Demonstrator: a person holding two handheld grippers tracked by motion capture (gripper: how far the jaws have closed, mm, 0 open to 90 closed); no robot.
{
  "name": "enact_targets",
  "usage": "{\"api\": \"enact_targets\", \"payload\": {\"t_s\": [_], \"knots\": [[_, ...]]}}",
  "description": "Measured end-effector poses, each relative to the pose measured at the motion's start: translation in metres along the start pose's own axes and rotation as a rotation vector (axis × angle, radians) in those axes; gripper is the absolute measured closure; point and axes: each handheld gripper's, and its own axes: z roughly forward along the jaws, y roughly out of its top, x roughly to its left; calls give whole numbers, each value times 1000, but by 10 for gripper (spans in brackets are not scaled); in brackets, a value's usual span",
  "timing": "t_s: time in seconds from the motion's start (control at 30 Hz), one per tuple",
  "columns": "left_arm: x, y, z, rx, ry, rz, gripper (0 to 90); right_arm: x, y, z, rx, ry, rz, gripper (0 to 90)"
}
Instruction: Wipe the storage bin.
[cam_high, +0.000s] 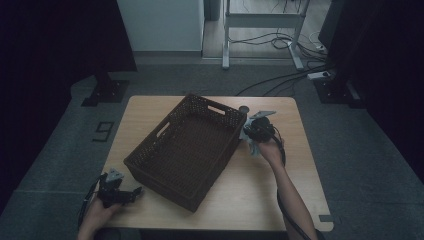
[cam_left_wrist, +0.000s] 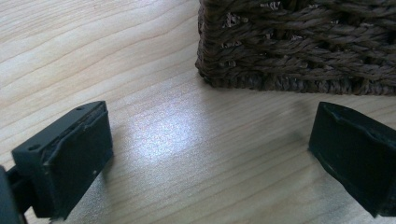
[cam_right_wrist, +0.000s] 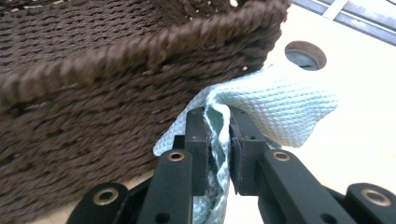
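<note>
A dark brown woven basket (cam_high: 185, 150) stands skewed in the middle of the wooden table (cam_high: 280, 190). My right gripper (cam_high: 248, 135) is shut on a light blue waffle-weave cloth (cam_right_wrist: 275, 107), held just off the basket's (cam_right_wrist: 93, 102) right wall near its far corner; the cloth (cam_high: 251, 145) hangs from the jaws. My left gripper (cam_high: 136, 191) rests at the table's front left, open, with bare wood between its pads (cam_left_wrist: 70, 154) and the basket's near corner (cam_left_wrist: 299, 51) just ahead.
A round cable hole (cam_right_wrist: 305, 55) sits in the tabletop past the cloth, near the far edge (cam_high: 243, 108). Beyond the table lie grey floor, a white desk frame (cam_high: 262, 30) and cables.
</note>
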Motion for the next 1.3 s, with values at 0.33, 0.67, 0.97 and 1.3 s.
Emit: {"api": "enact_targets", "payload": {"t_s": [0.33, 0.67, 0.97, 1.3], "knots": [[0, 0, 0, 0, 0, 0, 0, -8, 3, 5, 6, -35, 14, 788], [0, 0, 0, 0, 0, 0, 0, -9, -11, 25, 64, -49, 12, 788], [0, 0, 0, 0, 0, 0, 0, -8, -16, 32, 92, -50, 6, 788], [0, 0, 0, 0, 1, 0, 0, -3, -21, 30, 94, -28, -8, 788]]}}
